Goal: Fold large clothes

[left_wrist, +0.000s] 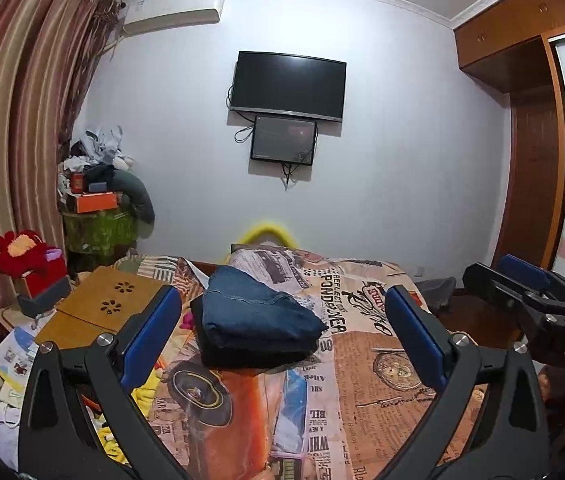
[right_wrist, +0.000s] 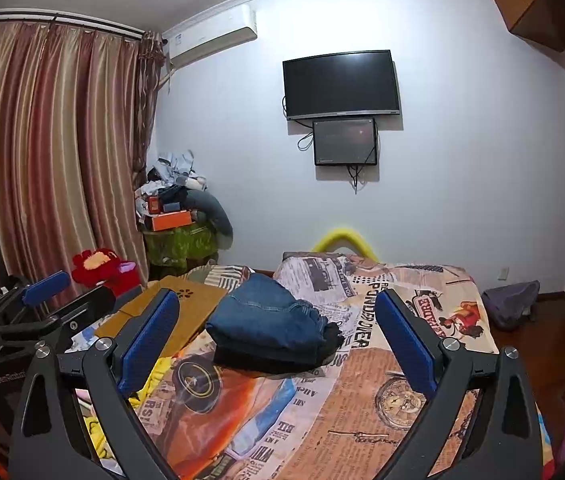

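Observation:
Folded blue jeans (left_wrist: 256, 312) lie on top of a folded dark garment (left_wrist: 250, 354) on the bed with a newspaper-print cover (left_wrist: 382, 380). The stack also shows in the right wrist view (right_wrist: 270, 320). My left gripper (left_wrist: 282, 336) is open and empty, held above the bed short of the stack. My right gripper (right_wrist: 278, 336) is open and empty, also short of the stack. The right gripper shows at the right edge of the left wrist view (left_wrist: 522, 288); the left gripper shows at the left edge of the right wrist view (right_wrist: 46, 300).
A wooden lap desk (left_wrist: 106, 304) lies left of the stack. A red plush toy (left_wrist: 22, 256) and cluttered papers (left_wrist: 10, 360) are at the left. A TV (left_wrist: 286, 84) hangs on the far wall. A wardrobe (left_wrist: 534, 160) stands right. A grey bag (right_wrist: 510, 304) sits on the floor.

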Demonstrator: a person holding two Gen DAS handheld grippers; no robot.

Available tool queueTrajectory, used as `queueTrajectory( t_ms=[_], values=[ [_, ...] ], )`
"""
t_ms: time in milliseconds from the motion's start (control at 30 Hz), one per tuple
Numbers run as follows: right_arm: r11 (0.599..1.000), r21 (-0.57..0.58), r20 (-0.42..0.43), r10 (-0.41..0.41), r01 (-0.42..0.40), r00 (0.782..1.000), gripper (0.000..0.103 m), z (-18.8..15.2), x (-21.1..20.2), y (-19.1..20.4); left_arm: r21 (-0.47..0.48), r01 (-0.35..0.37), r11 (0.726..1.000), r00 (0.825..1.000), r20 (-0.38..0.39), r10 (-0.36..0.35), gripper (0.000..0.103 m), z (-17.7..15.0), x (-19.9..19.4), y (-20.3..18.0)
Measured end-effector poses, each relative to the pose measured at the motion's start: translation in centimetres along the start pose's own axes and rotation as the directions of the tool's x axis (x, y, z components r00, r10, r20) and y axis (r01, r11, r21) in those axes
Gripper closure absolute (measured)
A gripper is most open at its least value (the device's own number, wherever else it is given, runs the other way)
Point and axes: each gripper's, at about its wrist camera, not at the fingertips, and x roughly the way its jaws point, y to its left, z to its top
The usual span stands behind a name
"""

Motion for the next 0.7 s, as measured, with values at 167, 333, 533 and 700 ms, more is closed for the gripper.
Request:
queueTrajectory(
  t_ms=[167,333,533,700],
  values=[
    [1.0,0.01,-0.004,0.002,-0.002,1.0,0.006,-0.15,-0.14,-0.03,0.012,-0.012,1.0,1.0,0.01,0.012,0.001,-0.07,-0.26,-0.28],
    [1.0,0.011,-0.005,0.003,-0.003,1.0,0.006,-0.14,-0.11,-0.12,0.015,-0.007,1.0,1.0,0.011,0.007,0.001,-0.06,-0.32,-0.54],
    [1.0,0.014,-0.008,0.005,-0.005,1.0,0.006,-0.14,0.01,-0.22,0.015,-0.009,1.0,1.0,0.019,0.009,0.001,-0.02,-0.45,-0.56],
    [1.0,0.022,-0.008,0.008,-0.008,1.0,0.005,-0.26,0.02,-0.32,0.022,-0.011,1.0,1.0,0.02,0.011,0.001,0.01,-0.45,-0.57]
  ],
)
